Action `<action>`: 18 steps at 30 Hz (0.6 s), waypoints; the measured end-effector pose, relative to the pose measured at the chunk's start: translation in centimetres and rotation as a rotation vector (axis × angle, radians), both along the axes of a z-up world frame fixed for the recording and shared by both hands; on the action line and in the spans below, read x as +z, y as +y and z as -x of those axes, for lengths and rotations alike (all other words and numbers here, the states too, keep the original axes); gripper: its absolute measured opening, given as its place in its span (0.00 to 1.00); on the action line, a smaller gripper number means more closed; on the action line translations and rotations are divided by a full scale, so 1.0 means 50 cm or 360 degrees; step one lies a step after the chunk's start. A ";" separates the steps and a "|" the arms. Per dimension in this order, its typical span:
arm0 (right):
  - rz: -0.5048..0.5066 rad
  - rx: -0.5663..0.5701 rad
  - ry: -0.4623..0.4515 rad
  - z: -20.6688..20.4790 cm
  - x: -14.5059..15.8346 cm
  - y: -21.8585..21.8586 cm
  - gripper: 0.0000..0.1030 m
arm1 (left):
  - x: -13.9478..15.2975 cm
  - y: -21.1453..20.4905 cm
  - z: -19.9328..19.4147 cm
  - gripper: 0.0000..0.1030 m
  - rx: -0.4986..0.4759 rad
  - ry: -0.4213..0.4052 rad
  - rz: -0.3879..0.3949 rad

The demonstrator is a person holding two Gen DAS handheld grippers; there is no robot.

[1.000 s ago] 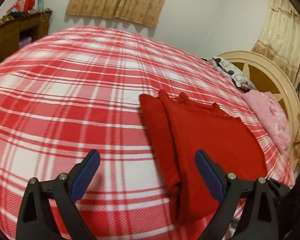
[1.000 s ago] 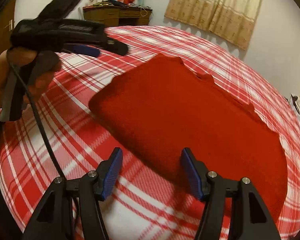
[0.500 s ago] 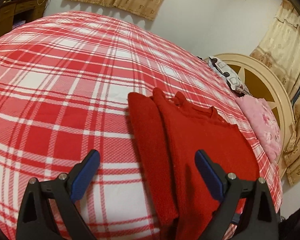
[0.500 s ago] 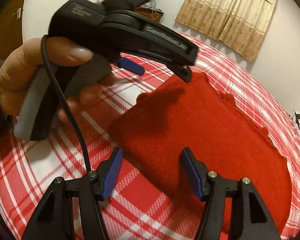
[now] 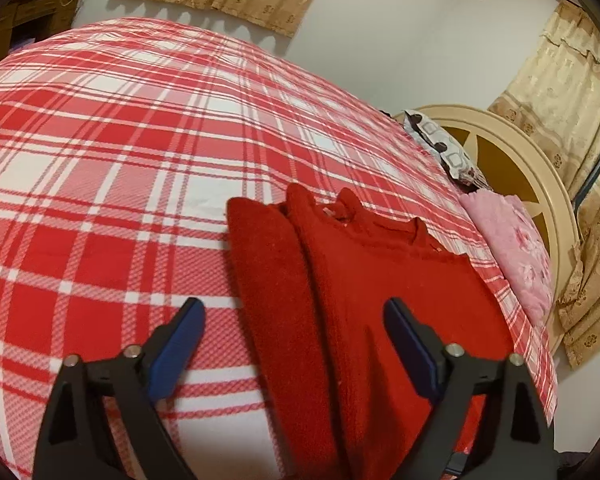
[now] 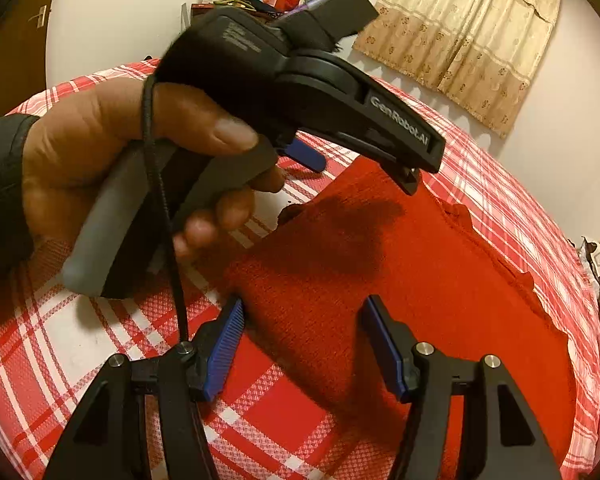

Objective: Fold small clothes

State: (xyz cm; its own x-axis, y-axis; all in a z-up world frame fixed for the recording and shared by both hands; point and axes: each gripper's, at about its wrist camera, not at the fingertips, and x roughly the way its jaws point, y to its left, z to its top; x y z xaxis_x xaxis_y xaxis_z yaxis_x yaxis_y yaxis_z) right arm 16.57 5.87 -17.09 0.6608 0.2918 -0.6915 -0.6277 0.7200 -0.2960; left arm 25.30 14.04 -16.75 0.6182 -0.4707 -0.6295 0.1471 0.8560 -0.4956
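Left wrist view has swung since a second ago: the red sweater [image 5: 364,304] now sits lower and more central between the left tongs [image 5: 294,340], where before it lay off toward the right pad. Those jaws have just been closing a little, yet they remain wide, with the sweater's folded sleeve edge under the gap and neither pad pressing on cloth. I judge this as lining up for a grasp on that near edge, ahead of the next fold.

From the right wrist view, the person's hand [image 6: 112,176] carrying the left tool has come in close above the sweater's far corner, where earlier it was well off to the side. The right tongs [image 6: 302,344] stand part open and empty over the sweater's near hem.

The sweater lies flat on the plaid bed [image 5: 100,168], one sleeve already turned in. Beyond the sweater, toward the headboard [image 5: 512,148], lie a pink pillow [image 5: 512,248] and a patterned pillow [image 5: 440,144], both well apart from it. Nothing rests on the sweater; the two tools crowding one garment may hinder each other.
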 end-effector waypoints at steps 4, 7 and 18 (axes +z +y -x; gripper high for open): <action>0.0004 0.0014 -0.0008 0.002 0.000 0.004 0.46 | -0.010 0.001 -0.016 0.79 -0.0005 0.0027 0.0037; 0.0005 0.0038 -0.0014 0.001 0.000 0.004 0.36 | -0.014 0.004 -0.023 0.71 -0.0007 0.0044 0.0070; -0.0053 0.0083 -0.0008 -0.003 0.030 -0.028 0.08 | -0.003 -0.007 -0.028 0.24 -0.0069 0.0074 0.0125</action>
State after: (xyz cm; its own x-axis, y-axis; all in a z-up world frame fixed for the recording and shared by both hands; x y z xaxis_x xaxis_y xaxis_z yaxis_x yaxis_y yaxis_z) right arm 16.72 4.49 -15.57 0.6478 0.3486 -0.6774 -0.6630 0.6959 -0.2759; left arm 26.70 13.69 -16.88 0.5673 -0.5452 -0.6172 0.1583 0.8077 -0.5679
